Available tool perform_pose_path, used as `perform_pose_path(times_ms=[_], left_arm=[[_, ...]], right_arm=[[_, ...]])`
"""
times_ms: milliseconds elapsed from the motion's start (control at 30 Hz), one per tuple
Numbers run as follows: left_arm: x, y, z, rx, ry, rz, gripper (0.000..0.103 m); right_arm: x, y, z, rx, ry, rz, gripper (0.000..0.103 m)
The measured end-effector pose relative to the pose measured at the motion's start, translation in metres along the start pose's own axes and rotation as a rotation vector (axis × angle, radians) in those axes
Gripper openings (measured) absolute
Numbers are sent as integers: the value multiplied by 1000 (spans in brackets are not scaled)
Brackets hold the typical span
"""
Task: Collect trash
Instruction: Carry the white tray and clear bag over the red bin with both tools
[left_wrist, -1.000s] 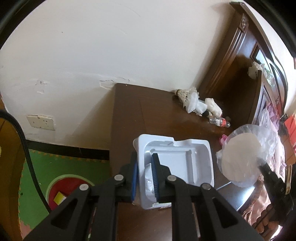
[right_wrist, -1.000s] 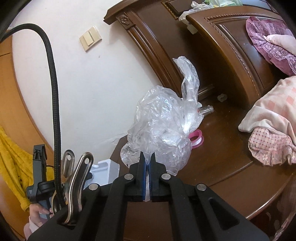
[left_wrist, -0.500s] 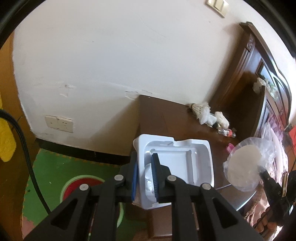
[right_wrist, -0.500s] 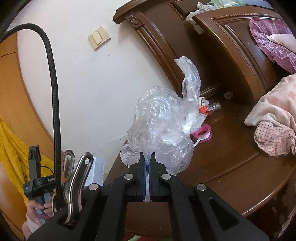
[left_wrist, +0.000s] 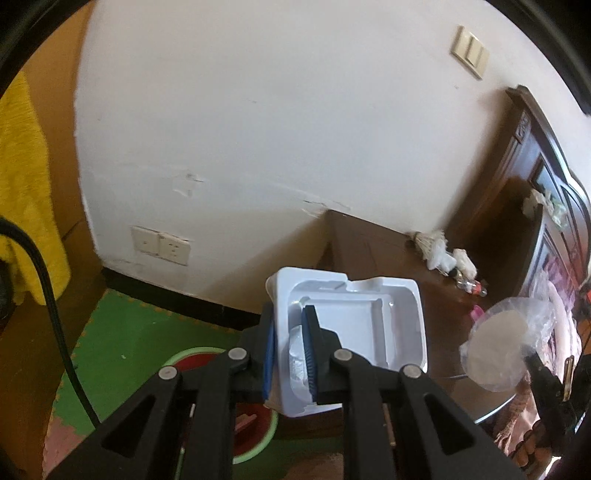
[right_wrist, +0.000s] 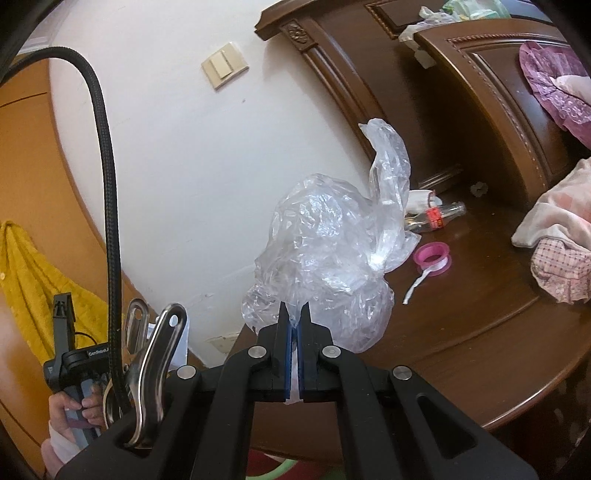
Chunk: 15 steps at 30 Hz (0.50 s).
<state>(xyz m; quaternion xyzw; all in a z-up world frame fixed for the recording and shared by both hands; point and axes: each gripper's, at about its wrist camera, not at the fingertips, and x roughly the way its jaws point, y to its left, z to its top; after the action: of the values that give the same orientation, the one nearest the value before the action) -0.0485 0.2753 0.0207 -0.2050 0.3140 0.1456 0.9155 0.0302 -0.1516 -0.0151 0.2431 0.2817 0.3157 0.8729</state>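
- A white plastic tray (left_wrist: 354, 325) is being held aloft, pinched by its near wall between the left gripper (left_wrist: 290, 350) jaws.
- A crumpled clear plastic bag (right_wrist: 328, 254) is being clamped just ahead of the right gripper (right_wrist: 294, 325), jaws pressed together on it.
- A red basin (left_wrist: 255, 424) is being seen below the left tongs.
- A small bottle (right_wrist: 436, 218) and pink tape roll (right_wrist: 432, 256) are lying on the wooden table (right_wrist: 480, 332) beyond the bag.

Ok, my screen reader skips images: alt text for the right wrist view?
The right gripper pinches a crumpled clear plastic bag above a dark wooden table holding a bottle and pink tape roll.
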Motion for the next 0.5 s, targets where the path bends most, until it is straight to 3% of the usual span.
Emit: perform_pose_path(times_ms=[233,500], left_arm=[[-4,36,-14,-31,12,73,14],[38,77,-53,-87,152,131,14]], right_arm=[[5,13,-5,-23,13,23,3],[10,28,-7,-60,20,41,3]])
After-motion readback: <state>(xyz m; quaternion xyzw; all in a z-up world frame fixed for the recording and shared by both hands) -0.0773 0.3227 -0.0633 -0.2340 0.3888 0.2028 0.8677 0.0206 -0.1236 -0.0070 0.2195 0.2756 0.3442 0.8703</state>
